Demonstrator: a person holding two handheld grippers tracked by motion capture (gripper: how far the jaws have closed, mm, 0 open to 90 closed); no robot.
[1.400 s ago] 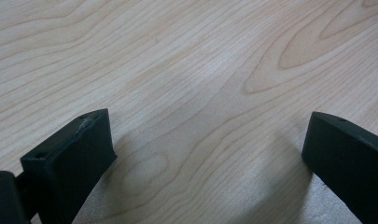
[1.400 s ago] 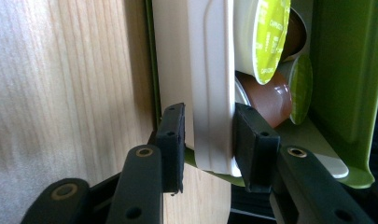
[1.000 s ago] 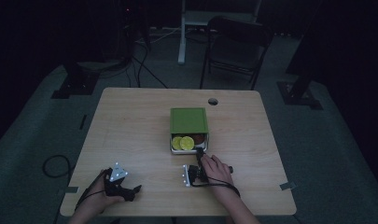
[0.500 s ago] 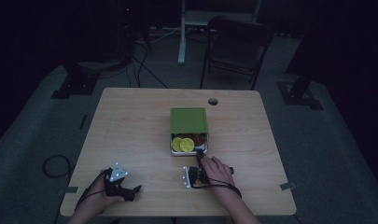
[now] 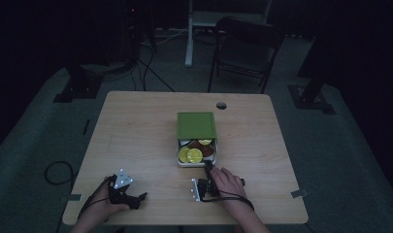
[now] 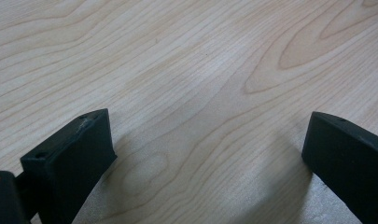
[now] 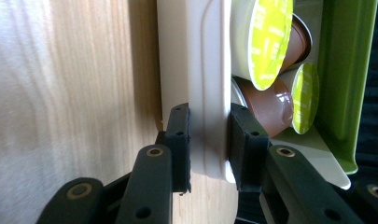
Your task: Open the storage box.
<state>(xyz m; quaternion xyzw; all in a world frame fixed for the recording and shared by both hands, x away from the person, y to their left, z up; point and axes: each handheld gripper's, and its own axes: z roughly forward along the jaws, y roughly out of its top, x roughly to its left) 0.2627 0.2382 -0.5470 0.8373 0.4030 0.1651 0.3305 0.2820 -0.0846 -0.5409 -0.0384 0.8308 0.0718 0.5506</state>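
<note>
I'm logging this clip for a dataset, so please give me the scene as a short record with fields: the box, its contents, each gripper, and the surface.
box: white tray with green lid slid partway back
contents: coffee capsules, lime-green foil tops, some brown
right gripper: shut on the tray's near wall, one jaw outside, one inside
left gripper: open, nothing between jaws, over bare wood
surface: light wooden table

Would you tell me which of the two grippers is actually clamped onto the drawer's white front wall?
The right gripper, its pads pressing both sides of the wall; the left gripper stands open over bare table.
</note>
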